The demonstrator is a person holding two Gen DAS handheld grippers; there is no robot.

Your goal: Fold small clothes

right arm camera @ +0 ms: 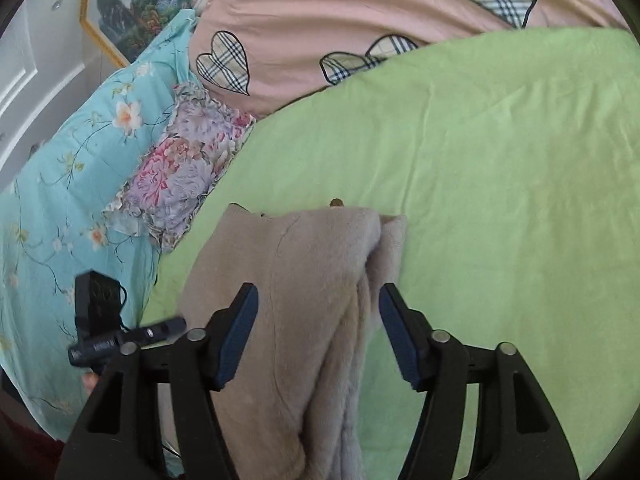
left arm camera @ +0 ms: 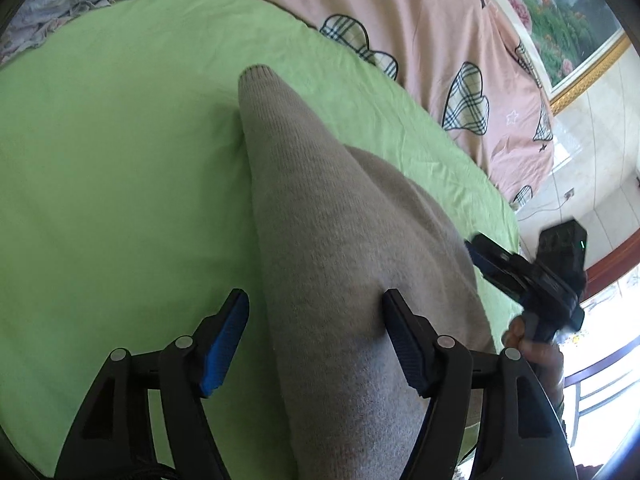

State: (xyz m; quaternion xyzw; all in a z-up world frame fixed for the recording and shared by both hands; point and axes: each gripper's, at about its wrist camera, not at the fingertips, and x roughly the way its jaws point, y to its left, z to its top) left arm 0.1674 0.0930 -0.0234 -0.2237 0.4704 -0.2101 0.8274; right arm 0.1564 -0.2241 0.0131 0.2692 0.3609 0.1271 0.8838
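A beige-grey knitted garment (left arm camera: 340,240) lies on the green sheet (left arm camera: 120,180), one narrow end stretched away from me. My left gripper (left arm camera: 315,294) stands open astride it; the right pad (left arm camera: 404,344) rests against the knit and the left pad (left arm camera: 226,344) is clear of it. In the right wrist view the same garment (right arm camera: 312,260) shows its fleecy side, folded over lengthwise. My right gripper (right arm camera: 318,288) straddles that fold with its jaws apart and is not clamped on it. Each gripper appears in the other's view: the right gripper (left arm camera: 496,260), the left gripper (right arm camera: 160,328).
A pink quilt (left arm camera: 440,40) with plaid hearts borders the sheet at the far side. A floral pillow (right arm camera: 188,160) and a teal flowered cover (right arm camera: 60,200) lie to the left. A framed painting (right arm camera: 132,4) hangs behind. A hand (left arm camera: 532,344) grips the right tool.
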